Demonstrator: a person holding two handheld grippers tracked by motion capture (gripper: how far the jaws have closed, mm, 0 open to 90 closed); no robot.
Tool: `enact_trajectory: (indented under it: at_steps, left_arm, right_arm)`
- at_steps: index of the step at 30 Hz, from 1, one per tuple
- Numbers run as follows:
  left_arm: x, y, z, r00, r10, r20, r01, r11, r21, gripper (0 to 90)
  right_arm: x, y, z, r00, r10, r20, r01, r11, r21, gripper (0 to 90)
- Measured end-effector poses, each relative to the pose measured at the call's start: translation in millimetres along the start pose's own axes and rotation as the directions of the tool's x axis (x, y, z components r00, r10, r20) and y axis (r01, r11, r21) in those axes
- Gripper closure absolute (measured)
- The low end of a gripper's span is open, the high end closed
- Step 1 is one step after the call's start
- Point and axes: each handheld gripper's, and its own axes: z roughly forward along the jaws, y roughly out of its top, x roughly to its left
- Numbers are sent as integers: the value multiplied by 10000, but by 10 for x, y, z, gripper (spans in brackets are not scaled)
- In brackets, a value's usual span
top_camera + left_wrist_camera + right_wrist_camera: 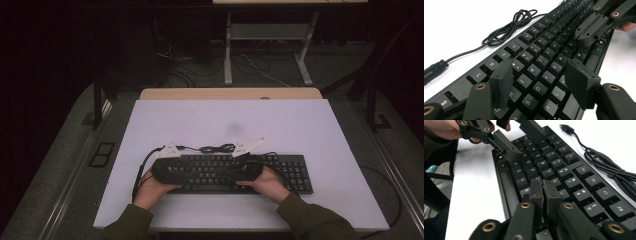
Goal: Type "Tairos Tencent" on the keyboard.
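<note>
Keyboard (240,172) sits at the near edge of the white table (300,125), a bit right of centre, black, long side running left to right. Its cable (217,148) lies bunched in a loose coil just behind it, with the plug (567,128) end lying free on the table.

The person has both hands on it. Left gripper (541,82) is over the left half of the keys, jaws standing apart over the letter rows around E, D, F, G, nothing pinched between them. The tips sit right at the keycaps, though I can't tell if they actually press any.

Right gripper (543,192) is over the middle of the board, jaws pressed together with barely a slit between them, nothing in there. The closed tips come down near the B and U keys; contact looks likely but I couldn't swear to it.

From the high view, both grippers are side by side on the keyboard, close together, green sleeves coming in from the near edge.
</note>
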Motion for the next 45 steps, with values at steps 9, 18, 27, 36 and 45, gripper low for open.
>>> enact_trajectory:
  at_steps: [9, 18, 27, 36, 45]
  left_arm:
    - [1, 0, -2, 9999, -3, -103, 3, 10000, -29, 327]
    - [3, -2, 2, 9999, -4, -134, 3, 10000, -30, 322]
    - [5, -2, 0, 9999, 6, -151, -6, 10000, -39, 320]
    - [3, -3, 1, 9999, -4, -164, 3, 10000, -44, 320]
    - [0, -1, -7, 9999, -20, -158, 19, 10000, -88, 320]
  right_arm:
    - [42, -13, 67, 9998, -187, 14, 187, 9993, 318, 894]
    - [67, -22, 116, 9997, -240, 65, 236, 9981, 565, 894]
    - [90, -26, 160, 9994, -343, 88, 335, 9961, 815, 894]
    - [108, -27, 184, 9989, -441, 180, 420, 9939, 1024, 894]
    - [94, -18, 151, 9990, -431, 149, 418, 9958, 813, 893]
